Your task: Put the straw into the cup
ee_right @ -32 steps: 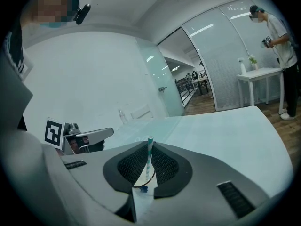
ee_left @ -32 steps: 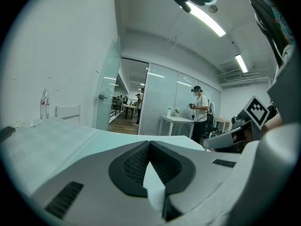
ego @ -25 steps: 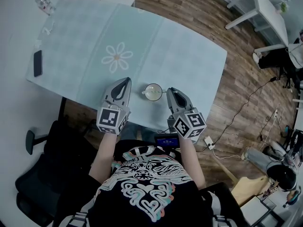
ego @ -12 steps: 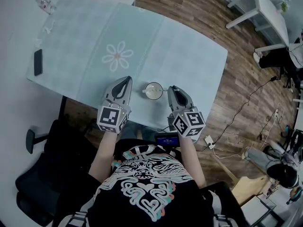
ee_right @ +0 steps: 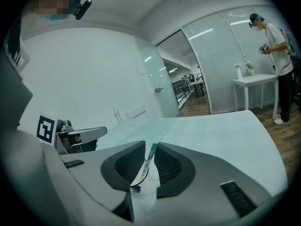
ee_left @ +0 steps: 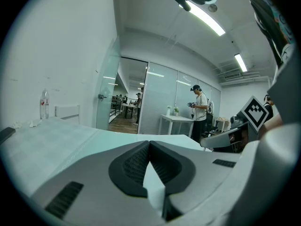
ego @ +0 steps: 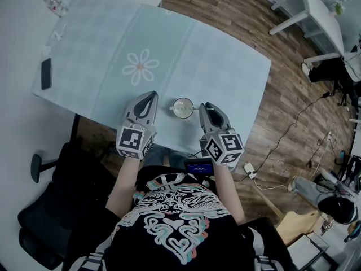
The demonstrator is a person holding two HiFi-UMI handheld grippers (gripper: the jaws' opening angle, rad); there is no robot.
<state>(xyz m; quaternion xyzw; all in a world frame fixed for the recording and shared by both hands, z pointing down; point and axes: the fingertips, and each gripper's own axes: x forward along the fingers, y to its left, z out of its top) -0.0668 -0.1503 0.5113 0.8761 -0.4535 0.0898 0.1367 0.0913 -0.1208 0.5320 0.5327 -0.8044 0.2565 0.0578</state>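
Observation:
A small clear cup [ego: 182, 109] stands near the front edge of the pale green table [ego: 225, 66], between my two grippers. In the right gripper view a teal-striped straw [ee_right: 150, 161] rises slanted out of the cup [ee_right: 141, 192], seen through the jaw gap. My right gripper [ego: 205, 108] hovers just right of the cup. Its jaws [ee_right: 150, 145] stand a narrow gap apart, and the straw beyond them does not fill that gap. My left gripper [ego: 148, 97] hangs left of the cup with its jaws [ee_left: 149, 143] touching and nothing between them.
A black phone [ego: 45, 74] lies at the table's left edge and a bottle [ego: 52, 4] at the far left corner. A black chair [ego: 51, 208] is at the lower left. A white table [ego: 316, 10] stands across the wooden floor. A person [ee_left: 200, 107] stands beyond.

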